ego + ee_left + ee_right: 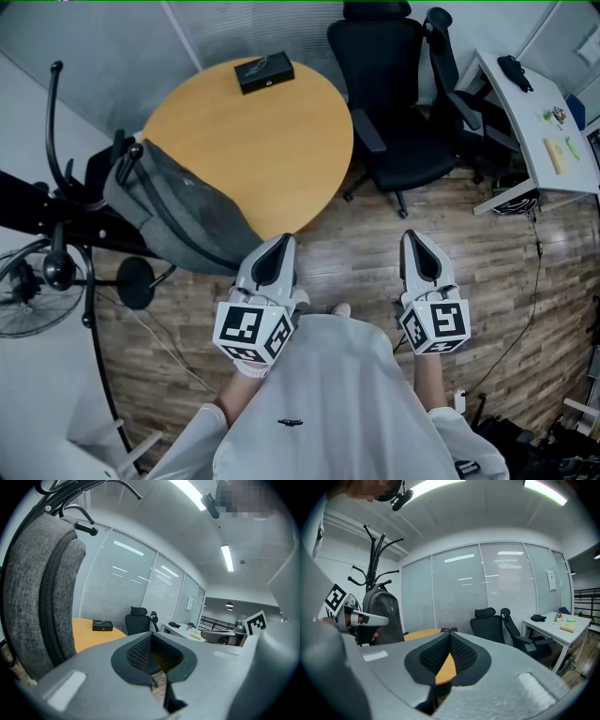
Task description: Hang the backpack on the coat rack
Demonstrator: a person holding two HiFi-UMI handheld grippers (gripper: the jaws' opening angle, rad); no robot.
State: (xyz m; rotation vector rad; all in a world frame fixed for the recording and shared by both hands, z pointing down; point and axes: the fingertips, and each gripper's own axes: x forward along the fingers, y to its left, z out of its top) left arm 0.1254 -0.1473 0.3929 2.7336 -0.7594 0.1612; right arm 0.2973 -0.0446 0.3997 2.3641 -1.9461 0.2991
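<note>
Two grippers: the left gripper and the right gripper are held side by side above the wooden floor, well apart from each other.
Left gripper jaws: pressed together at the tips, with nothing between them; only floor shows through the slit lower down.
Right gripper jaws: closed tight and empty; a wedge of the table shows behind the pads.
Backpack: the grey backpack hangs at the coat rack, left of the round table and overlapping its left rim.
Gap to backpack: the left gripper's tip is near the bag's lower corner; contact cannot be told from above.
Hidden: which hook bears the bag is hard to make out, its top handle being lost among dark bars.
Cut off: in the left gripper view the backpack fills the left edge, its bottom out of frame.
From the right gripper view: the backpack hangs under the rack's hooks, partly behind the left gripper.
Table top: one black box near the far rim.
Beyond: a black office chair and a white desk, cropped at the right.
</note>
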